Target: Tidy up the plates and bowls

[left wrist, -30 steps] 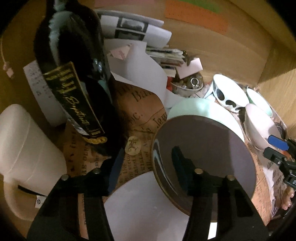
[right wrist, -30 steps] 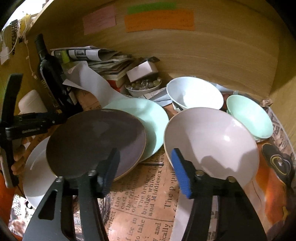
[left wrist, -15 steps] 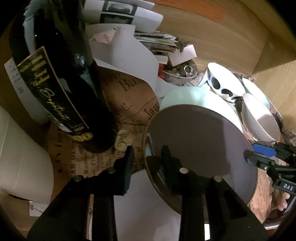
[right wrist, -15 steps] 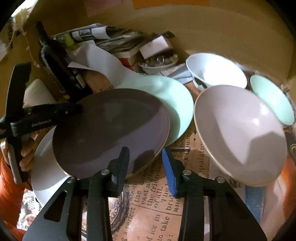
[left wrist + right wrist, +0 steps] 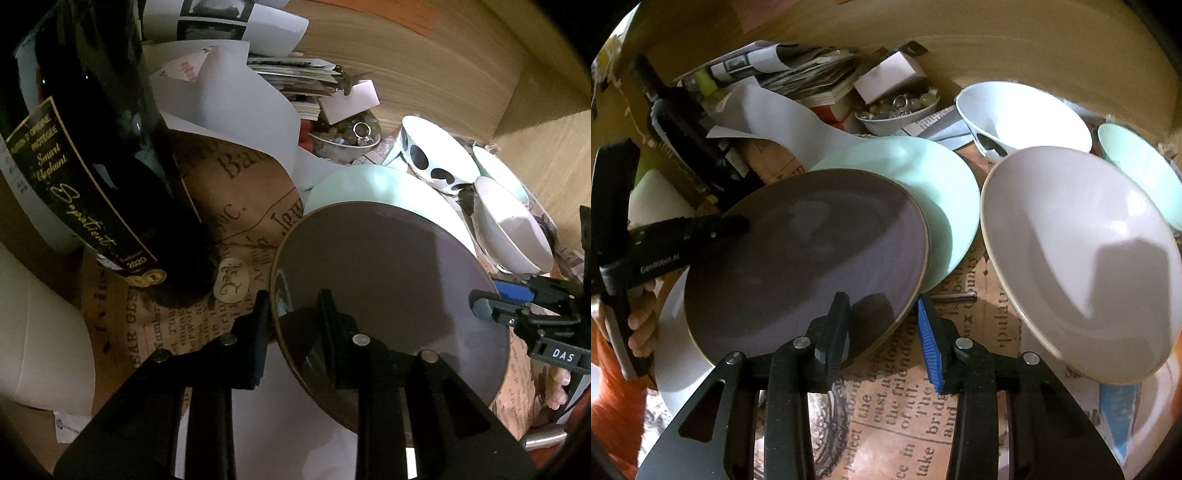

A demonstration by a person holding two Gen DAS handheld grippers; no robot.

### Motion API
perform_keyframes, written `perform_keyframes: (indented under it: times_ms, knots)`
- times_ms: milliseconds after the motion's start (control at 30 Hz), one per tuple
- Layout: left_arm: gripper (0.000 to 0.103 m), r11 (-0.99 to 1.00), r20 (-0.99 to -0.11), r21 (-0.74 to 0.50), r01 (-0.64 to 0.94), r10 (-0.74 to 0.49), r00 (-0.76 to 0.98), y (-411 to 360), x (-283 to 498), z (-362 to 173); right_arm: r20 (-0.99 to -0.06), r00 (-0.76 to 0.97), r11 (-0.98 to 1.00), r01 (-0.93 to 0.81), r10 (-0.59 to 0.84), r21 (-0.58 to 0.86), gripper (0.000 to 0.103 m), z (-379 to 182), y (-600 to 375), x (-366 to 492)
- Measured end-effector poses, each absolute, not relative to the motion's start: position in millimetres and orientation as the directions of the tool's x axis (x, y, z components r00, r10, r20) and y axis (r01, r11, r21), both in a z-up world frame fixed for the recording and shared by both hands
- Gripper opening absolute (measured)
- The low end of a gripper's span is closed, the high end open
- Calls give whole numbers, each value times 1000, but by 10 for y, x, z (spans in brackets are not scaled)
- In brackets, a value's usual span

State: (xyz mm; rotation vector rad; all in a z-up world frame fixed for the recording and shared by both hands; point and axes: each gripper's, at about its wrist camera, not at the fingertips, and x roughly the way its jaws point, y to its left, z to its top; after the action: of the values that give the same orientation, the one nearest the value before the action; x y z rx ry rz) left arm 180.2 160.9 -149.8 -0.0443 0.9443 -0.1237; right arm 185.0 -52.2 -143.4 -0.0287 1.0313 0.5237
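A dark grey plate sits tilted over a white plate and a mint plate. My left gripper has the dark plate's left rim between its fingers, one on top and one outside, and its jaws are closing onto it. In the right wrist view the left gripper touches that same rim. My right gripper is shut on the opposite rim, its blue pad outside the edge. The right gripper also shows in the left wrist view.
A large off-white bowl tilts just right of my right gripper. Behind it are a spotted white bowl and a mint bowl. A dark wine bottle stands close on the left. Papers and a bead dish line the wooden back wall.
Both grippers' jaws narrowed from wide open onto opposite rims of the dark plate. The right gripper came down and in toward the plate; the left barely moved.
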Motion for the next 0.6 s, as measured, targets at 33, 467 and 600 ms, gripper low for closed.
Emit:
perform_keyframes:
  times_ms: [33, 467, 600]
  knots:
    - [25, 993, -804, -86, 85, -119, 583, 1598, 1792, -1494, -824, 408, 880, -426, 394, 210, 34, -1432, -513, 1843]
    - [25, 992, -764, -91, 84, -123, 634, 1528, 1580, -1377, -804, 446, 884, -422, 393, 198, 33, -1377, -590, 1751]
    - [25, 992, -746, -99, 81, -128, 654, 1488, 1479, -1294, -792, 465, 885, -422, 396, 195, 33, -1312, -638, 1689]
